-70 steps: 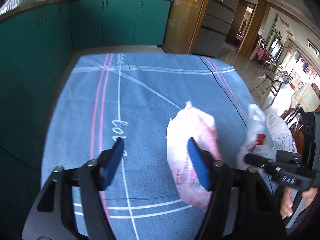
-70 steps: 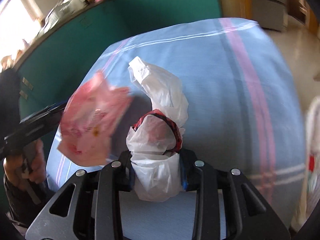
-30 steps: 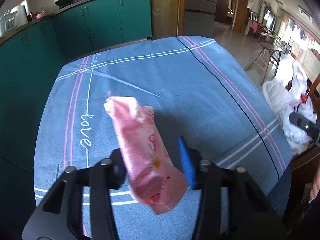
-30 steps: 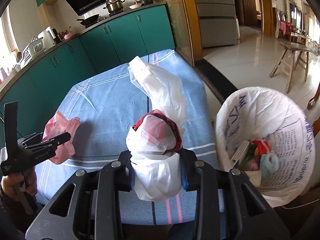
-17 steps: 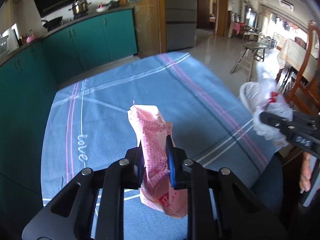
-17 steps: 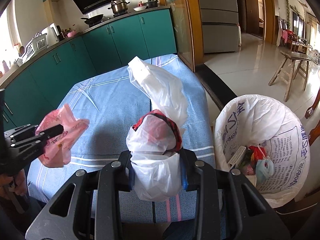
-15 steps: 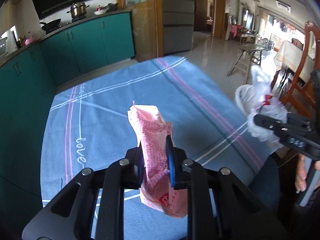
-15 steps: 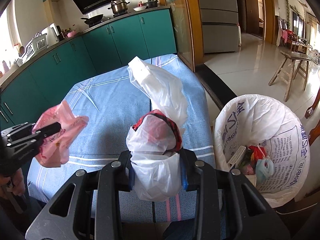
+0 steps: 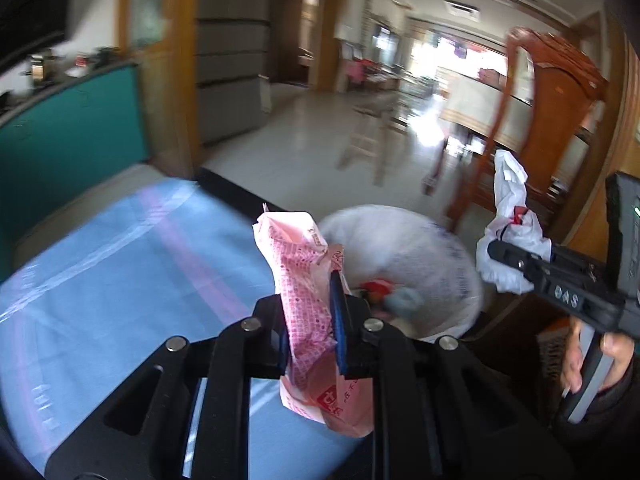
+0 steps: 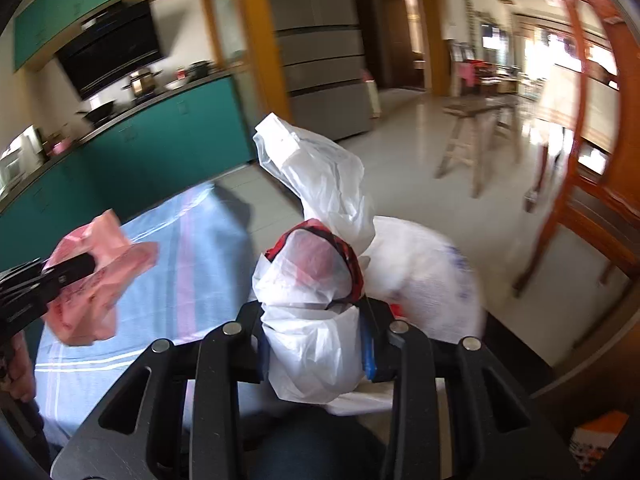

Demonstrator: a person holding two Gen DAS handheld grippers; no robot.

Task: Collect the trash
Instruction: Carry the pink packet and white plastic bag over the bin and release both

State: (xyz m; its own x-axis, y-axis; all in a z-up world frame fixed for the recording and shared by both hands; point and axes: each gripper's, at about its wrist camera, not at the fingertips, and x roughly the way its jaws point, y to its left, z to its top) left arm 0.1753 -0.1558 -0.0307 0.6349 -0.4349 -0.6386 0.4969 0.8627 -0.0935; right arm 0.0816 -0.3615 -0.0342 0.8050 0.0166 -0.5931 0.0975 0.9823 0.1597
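Between the fingers of the left gripper [image 9: 310, 320] sits a pink bag [image 9: 308, 320]; the jaws have just been closing, and now they pinch it tight, so the bag stands up out of them and hangs down below them too; a little while ago those fingers stood wide apart with the bag loose on the blue tablecloth [image 9: 120, 300], so the big change is that the bag is off the table and caught fast. Both hands have also swung away from the green cupboards [image 9: 68, 128]; now the bin [image 9: 420, 248], with its white liner, shows right behind the pink bag, where before only cloth and kitchen could be seen; some red and blue scraps lie inside it.

Over on the other side, the right gripper [image 10: 316, 344] is clamped on a white bag [image 10: 316, 280] with a red and black band, just as it was a second ago; its tall loose end pokes up; in the left view that white bag hangs near the bin's far rim, beside a wooden chair [image 9: 560, 100].

My guess is that both bags are nearly at the bin; the next thing is likely to bring each one over the opening and let go; the pictures are blurry, so I cannot tell how close they are.
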